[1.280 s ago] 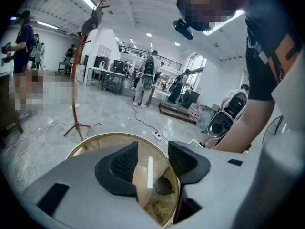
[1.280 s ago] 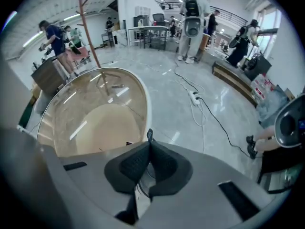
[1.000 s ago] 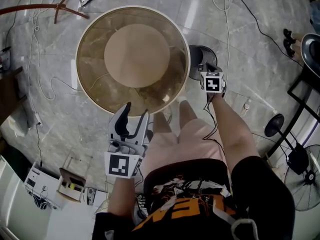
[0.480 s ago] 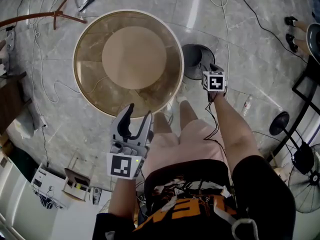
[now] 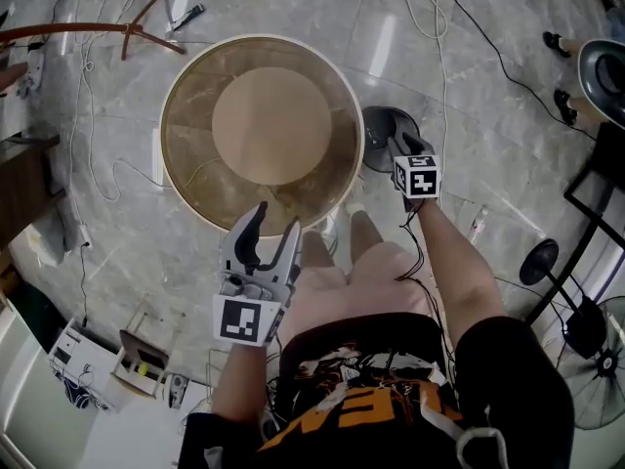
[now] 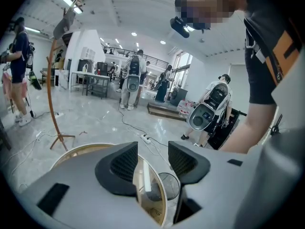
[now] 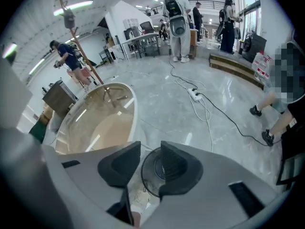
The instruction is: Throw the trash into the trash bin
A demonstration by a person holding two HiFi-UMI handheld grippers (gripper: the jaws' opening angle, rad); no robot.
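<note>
— Whereabouts of the round black mesh trash bin (image 5: pixel 383 125)?

— Upright on the grey marble floor (image 5: pixel 488 86), just beside the right edge of the round glass-topped table with the cream rim (image 5: pixel 190 154). Touching the table or a little apart: cannot tell.

— And above it?

— Right over its mouth, the right gripper (image 5: pixel 403 148), tilted steeply downward, marker cube facing up.

— State of those jaws?

— Closing at this moment, with a narrow gap left and nothing gripped. Through that gap, in the right gripper view, only the bin's mesh wall and dark bottom.

— Any trash to be seen?

— Too dark inside the bin to make anything out.

— And the left gripper (image 5: pixel 274 218)?

— Lower in the head view, in front of the pink shorts (image 5: pixel 342 291), with its tips reaching just over the table's near rim. Well apart from the bin.

— Jaws there?

— Wide apart and empty. Between the dark ribbed pads (image 6: pixel 125 162), only the table's cream rim and, farther off, the bin.

— Anything else around?

— A thin brown coat stand (image 5: pixel 127 29) on the floor beyond the table, and white cables (image 5: pixel 93 154) trailing over the marble on the left.
</note>
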